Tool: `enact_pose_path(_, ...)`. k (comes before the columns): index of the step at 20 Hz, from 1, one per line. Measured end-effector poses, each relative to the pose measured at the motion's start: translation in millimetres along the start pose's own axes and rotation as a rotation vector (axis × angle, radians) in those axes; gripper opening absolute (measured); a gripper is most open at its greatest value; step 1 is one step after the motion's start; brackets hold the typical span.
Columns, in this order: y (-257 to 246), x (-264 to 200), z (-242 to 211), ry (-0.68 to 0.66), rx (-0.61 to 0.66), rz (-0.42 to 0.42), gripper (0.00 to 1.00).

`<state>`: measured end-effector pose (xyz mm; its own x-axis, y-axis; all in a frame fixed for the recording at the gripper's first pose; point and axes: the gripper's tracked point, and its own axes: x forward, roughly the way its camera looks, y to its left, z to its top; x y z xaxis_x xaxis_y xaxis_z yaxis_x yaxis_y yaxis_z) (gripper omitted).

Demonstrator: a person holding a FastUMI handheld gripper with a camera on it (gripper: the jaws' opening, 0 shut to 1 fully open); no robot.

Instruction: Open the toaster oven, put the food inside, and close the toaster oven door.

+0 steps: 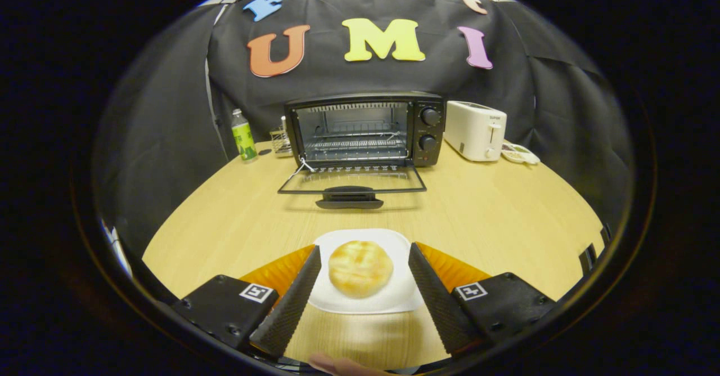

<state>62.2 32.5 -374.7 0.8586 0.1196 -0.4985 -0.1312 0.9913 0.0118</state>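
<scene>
Gripper: our gripper (364, 269) sits at the bottom centre of the frame, fingers (289, 303) spread wide and touching nothing.
Food: we see a round golden bun (360, 268) between the fingertips, low in the middle of the frame, with a gap on each side.
Plate: the bun lies on a white plate (394, 303) on the wooden table (495, 218).
Toaster oven: beyond the plate, at the frame's centre, we see the black toaster oven (365, 128) with its door (351, 183) folded down flat toward us and the wire rack inside bare.
Right of oven: a white toaster (475, 130), then a small flat item (520, 153) we cannot identify.
Left of oven: a green-labelled bottle (243, 135) and a small wire rack (280, 141).
Bottom edge: a fingertip of the person's hand (337, 365) shows below the fingers.
</scene>
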Motion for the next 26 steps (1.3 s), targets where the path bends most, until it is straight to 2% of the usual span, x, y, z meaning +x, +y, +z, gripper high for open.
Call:
enact_pose_path(7,-5,12,-30,-0.017,-0.034,-0.077,1.00)
enact_pose_path(9,-4,19,-35,0.004,-0.020,-0.072,1.00)
enact_pose_path(18,-4,40,-39,0.056,0.006,-0.107,1.00)
enact_pose_path(25,-6,43,-30,0.007,0.036,-0.114,1.00)
enact_pose_path(26,-8,41,-29,-0.005,0.042,-0.112,0.97)
